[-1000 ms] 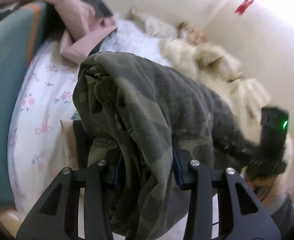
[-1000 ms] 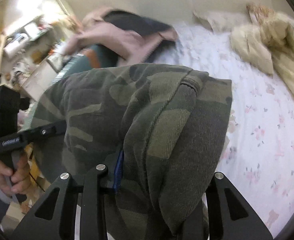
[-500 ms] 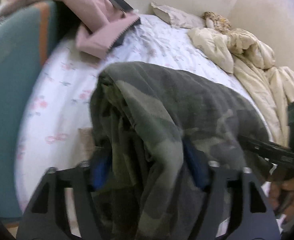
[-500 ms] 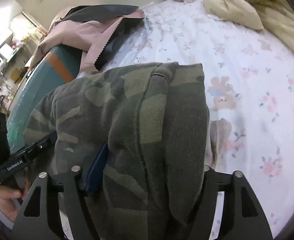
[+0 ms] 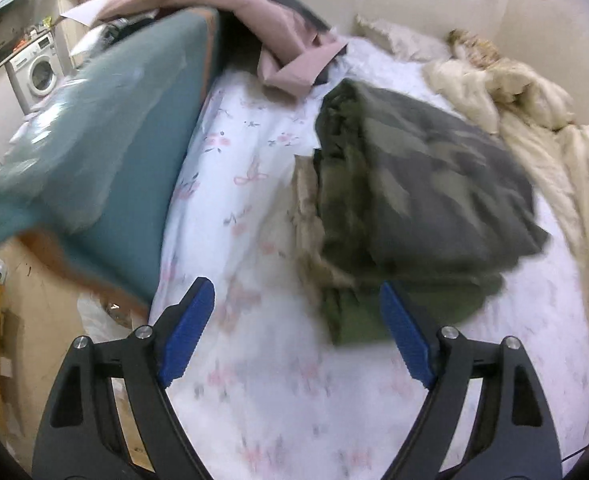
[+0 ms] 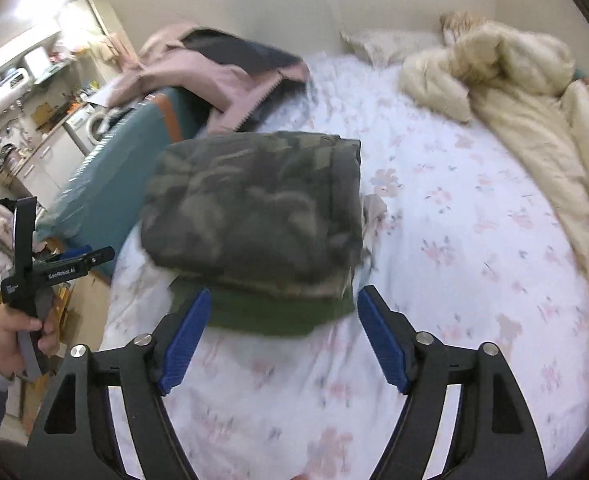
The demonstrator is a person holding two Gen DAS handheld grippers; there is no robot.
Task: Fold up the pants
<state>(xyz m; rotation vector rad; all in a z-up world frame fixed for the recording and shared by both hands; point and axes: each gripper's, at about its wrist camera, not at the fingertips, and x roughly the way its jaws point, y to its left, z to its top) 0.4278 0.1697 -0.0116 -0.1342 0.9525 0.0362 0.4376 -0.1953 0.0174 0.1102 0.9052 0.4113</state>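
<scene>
Pants [image 6: 254, 216] lie folded on the bed [image 6: 454, 240] — camouflage, just beyond my tips. Both grippers — left [image 5: 296, 328], right [image 6: 282, 320] — have just been opening; jaws wide, nothing between them.

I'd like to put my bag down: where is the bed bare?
Bare floral sheet lies between the folded camo pants and the cream duvet, and in front of the pants toward the grippers. The far-left corner is crowded by a pink jacket; the duvet fills the right side.

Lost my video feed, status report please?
Left gripper and right gripper both open, jaws just opened, nothing between them. Camo pants folded, lying on the floral bedsheet. Nothing in the way.
</scene>
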